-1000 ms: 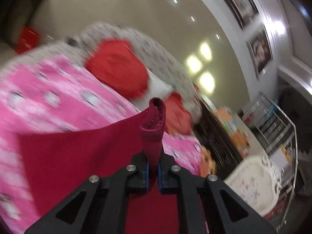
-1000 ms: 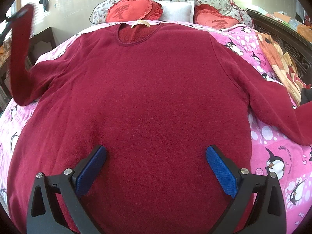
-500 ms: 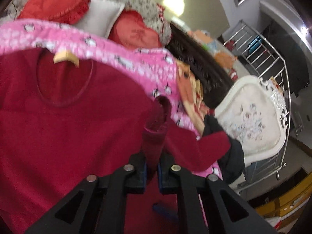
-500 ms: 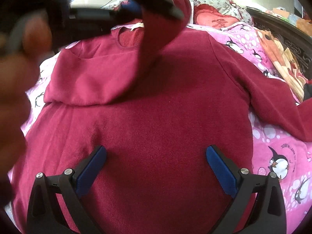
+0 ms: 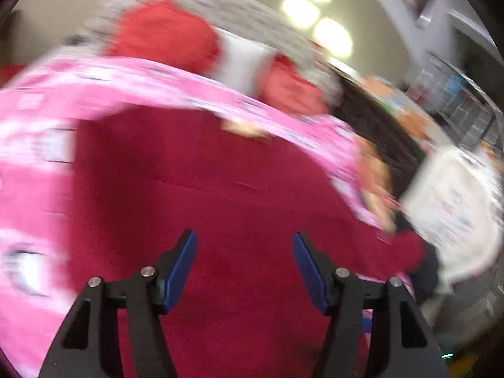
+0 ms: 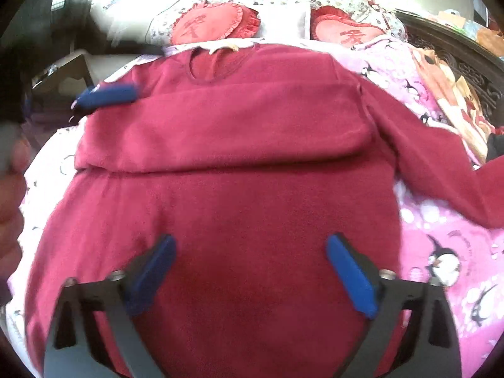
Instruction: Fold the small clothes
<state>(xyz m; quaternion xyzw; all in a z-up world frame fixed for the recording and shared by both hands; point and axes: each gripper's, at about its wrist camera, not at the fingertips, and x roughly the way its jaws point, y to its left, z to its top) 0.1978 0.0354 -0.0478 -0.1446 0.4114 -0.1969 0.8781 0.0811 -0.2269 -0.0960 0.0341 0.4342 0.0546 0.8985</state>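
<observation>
A dark red long-sleeved sweater lies flat on a pink penguin-print bedspread. Its left sleeve is folded across the chest. Its right sleeve stretches out to the right. My right gripper is open and empty over the sweater's lower half. My left gripper is open and empty above the sweater; that view is blurred. One blue pad of the left gripper shows near the sweater's left shoulder in the right wrist view.
Two red heart cushions and a white pillow lie at the bed's head. A dark carved bed frame runs along the right. A white chair stands beside the bed. A hand shows at the left edge.
My left gripper has laid the left sleeve across the chest, let go and opened. It has drawn back to the left. The right gripper has barely moved.
</observation>
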